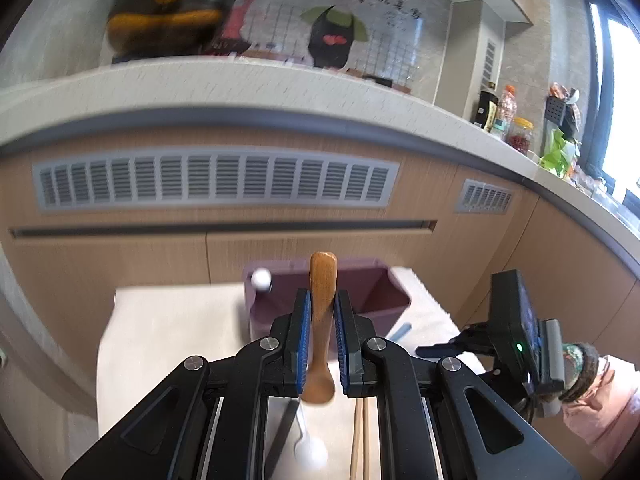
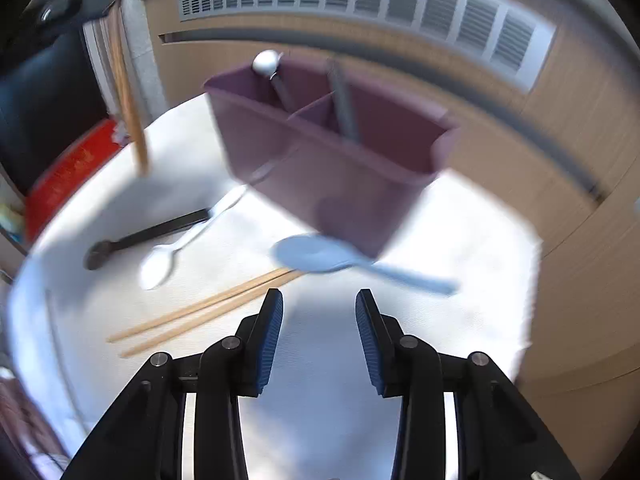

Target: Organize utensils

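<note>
The left gripper [image 1: 322, 320] is clamped on a wooden spoon [image 1: 321, 312] — handle up, bowl hanging below the pads — just in front of the purple utensil caddy [image 1: 380, 300] on the white table [image 1: 168, 328]. The right gripper [image 2: 319, 328] stands parted with nothing between its pads, above bare tabletop — the pale blue spoon [image 2: 320, 258] lies just ahead of its fingertips, against the caddy's near wall, with the chopsticks [image 2: 208, 312] to the left.

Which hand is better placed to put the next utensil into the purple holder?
Left. Its left gripper is already shut on the wooden spoon, facing the purple holder. The right gripper is open, holding nothing.
</note>
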Demonstrator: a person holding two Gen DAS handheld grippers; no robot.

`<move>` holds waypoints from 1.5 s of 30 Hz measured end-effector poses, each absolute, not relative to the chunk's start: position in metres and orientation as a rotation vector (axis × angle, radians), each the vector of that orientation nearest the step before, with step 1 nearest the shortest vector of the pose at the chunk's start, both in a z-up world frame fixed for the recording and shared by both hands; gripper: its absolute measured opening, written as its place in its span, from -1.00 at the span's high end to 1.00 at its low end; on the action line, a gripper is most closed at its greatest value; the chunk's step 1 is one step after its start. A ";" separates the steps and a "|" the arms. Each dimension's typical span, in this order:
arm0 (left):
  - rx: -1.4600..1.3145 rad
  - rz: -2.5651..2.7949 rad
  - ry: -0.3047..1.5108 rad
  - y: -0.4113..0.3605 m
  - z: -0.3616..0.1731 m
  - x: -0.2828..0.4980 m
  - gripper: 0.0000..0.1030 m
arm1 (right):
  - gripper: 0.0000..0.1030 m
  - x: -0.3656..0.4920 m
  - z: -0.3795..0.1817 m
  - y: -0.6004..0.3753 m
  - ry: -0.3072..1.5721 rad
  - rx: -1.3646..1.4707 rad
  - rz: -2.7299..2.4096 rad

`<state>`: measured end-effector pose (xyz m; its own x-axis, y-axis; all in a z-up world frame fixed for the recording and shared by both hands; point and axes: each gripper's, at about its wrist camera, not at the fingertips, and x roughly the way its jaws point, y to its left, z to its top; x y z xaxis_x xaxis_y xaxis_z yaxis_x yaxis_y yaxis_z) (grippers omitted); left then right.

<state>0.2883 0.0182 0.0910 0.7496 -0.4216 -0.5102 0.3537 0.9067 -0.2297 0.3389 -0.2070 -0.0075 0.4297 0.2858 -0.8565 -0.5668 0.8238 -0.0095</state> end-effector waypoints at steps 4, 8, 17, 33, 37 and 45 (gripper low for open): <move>-0.153 -0.401 0.613 0.032 0.073 0.281 0.76 | 0.00 0.327 -0.025 -0.183 1.056 -0.188 0.550; -0.180 -0.368 0.632 0.048 0.061 0.281 0.76 | -0.04 0.308 -0.038 -0.148 1.021 -0.133 0.491; -0.192 -0.284 0.602 0.092 0.053 0.263 0.76 | -0.04 0.324 -0.048 -0.107 1.070 0.053 0.375; -0.252 -0.285 0.575 0.130 0.051 0.239 0.76 | 0.79 0.302 -0.050 -0.085 1.053 -0.157 0.343; -0.247 -0.307 0.582 0.118 0.053 0.234 0.76 | 0.79 0.277 -0.027 -0.122 0.997 -0.111 0.374; -0.215 -0.349 0.594 0.080 0.067 0.222 0.76 | 0.79 0.244 0.023 -0.180 0.817 -0.023 0.361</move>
<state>0.2223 0.0801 0.0671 0.7731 -0.3804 -0.5075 0.2583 0.9196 -0.2959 0.2441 -0.1802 0.0232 0.6270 0.3058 -0.7165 -0.3234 0.9389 0.1177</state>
